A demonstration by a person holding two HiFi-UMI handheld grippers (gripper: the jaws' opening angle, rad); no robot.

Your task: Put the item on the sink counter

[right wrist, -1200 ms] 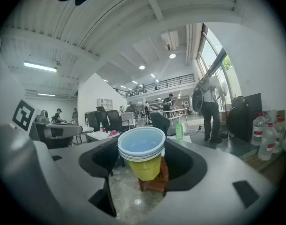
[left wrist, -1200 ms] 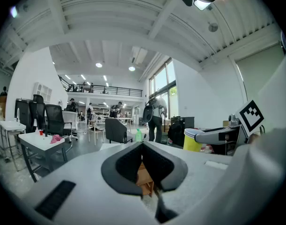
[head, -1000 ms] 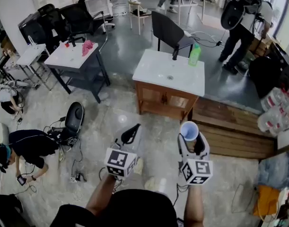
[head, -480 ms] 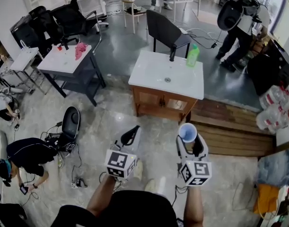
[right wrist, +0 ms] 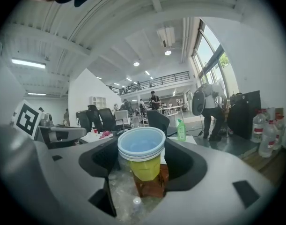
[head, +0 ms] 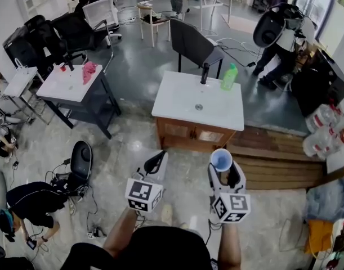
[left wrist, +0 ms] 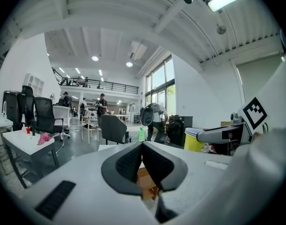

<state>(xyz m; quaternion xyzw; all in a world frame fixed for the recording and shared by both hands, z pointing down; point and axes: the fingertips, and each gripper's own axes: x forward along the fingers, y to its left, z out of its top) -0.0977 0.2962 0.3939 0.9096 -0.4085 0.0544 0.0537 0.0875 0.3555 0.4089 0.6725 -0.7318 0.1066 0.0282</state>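
In the head view a stack of cups (head: 221,159), blue inside and yellow outside, stands upright between the jaws of my right gripper (head: 223,171), which is shut on it. The right gripper view shows the same cups (right wrist: 142,154) pinched between the dark pads (right wrist: 180,165) of that gripper (right wrist: 143,162). My left gripper (head: 155,162) is shut with nothing in it, its pads meeting (left wrist: 142,159). Ahead stands the white sink counter (head: 180,100) on a wooden cabinet, with a black faucet (head: 205,72) and a green bottle (head: 229,76) at its far edge. Both grippers are well short of it.
A grey table (head: 67,86) with a pink cloth stands at the left, a black chair (head: 191,41) behind the counter. A wooden step (head: 276,162) lies to the right. A person (head: 31,201) crouches on the floor at left; another (head: 276,35) stands at back right. Water bottles (head: 324,136) sit at right.
The sink counter and the room have drifted down and closer in the head view as both grippers advance toward it. The cups stay in the right gripper; the left stays shut.
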